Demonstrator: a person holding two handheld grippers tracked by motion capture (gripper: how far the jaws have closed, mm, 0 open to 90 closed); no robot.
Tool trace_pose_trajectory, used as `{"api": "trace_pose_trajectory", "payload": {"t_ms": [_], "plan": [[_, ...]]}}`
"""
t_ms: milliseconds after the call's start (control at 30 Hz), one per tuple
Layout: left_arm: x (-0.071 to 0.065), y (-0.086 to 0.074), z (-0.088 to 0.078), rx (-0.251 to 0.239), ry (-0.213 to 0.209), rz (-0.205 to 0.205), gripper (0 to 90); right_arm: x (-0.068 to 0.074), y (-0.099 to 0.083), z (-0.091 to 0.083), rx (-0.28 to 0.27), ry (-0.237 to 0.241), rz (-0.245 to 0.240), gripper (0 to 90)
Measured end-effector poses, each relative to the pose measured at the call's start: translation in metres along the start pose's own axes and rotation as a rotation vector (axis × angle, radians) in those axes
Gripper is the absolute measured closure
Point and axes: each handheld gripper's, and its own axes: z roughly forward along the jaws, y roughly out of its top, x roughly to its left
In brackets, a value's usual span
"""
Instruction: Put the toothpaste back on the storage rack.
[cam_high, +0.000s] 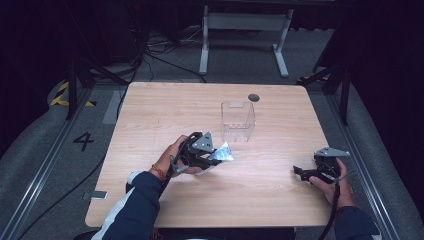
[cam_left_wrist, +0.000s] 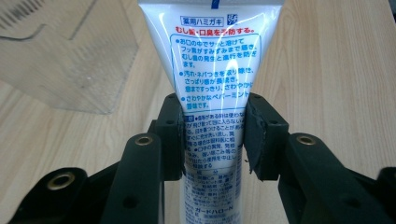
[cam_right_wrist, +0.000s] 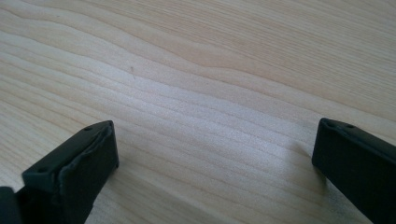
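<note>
Clamping the toothpaste tube (cam_left_wrist: 212, 84) across its width, the left gripper (cam_high: 216, 156) holds it above the table (cam_high: 150, 115), long axis pointing far-right toward the clear box (cam_high: 238, 121) just beyond, while the right gripper (cam_high: 298, 171) rests wide, well apart.

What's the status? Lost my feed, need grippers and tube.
Left gripper shut on toothpaste tube, lifted. Right gripper open, idle over table. Clear bin just ahead, path unobstructed.
</note>
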Motion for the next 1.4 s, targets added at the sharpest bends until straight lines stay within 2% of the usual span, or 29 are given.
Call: {"api": "trace_pose_trajectory", "payload": {"t_ms": [67, 200, 400, 600, 700, 800, 900, 1067, 1233, 1400], "plan": [[0.002, -0.004, -0.003, -0.028, 0.004, -0.018, 63.8, 0.0, 0.0, 0.0, 0.0, 0.0, 0.0, 0.5], [0.004, -0.009, -0.009, -0.072, 0.019, -0.023, 64.4, 0.0, 0.0, 0.0, 0.0, 0.0, 0.0, 0.5], [0.006, -0.009, -0.015, -0.13, 0.034, -0.042, 65.1, 0.0, 0.0, 0.0, 0.0, 0.0, 0.0, 0.5], [0.007, -0.006, -0.019, -0.151, 0.05, -0.036, 65.3, 0.0, 0.0, 0.0, 0.0, 0.0, 0.0, 0.5], [0.008, -0.004, -0.021, -0.166, 0.061, -0.047, 65.4, 0.0, 0.0, 0.0, 0.001, 0.001, 0.0, 0.5], [0.008, -0.001, -0.023, -0.179, 0.068, -0.04, 65.5, 0.0, 0.0, 0.0, 0.0, 0.0, 0.0, 0.5], [0.008, 0.003, -0.026, -0.202, 0.076, -0.051, 65.6, 0.0, 0.0, 0.0, 0.0, 0.0, 0.0, 0.5], [0.008, 0.011, -0.033, -0.223, 0.104, -0.037, 65.8, 0.0, 0.0, 0.0, 0.0, 0.0, 0.0, 0.5], [0.01, 0.017, -0.038, -0.253, 0.118, -0.057, 65.9, 0.0, 0.0, 0.0, 0.0, 0.0, 0.0, 0.5], [0.013, 0.025, -0.044, -0.273, 0.123, -0.045, 65.9, 0.0, 0.0, 0.0, 0.0, 0.0, 0.0, 0.5]]}}
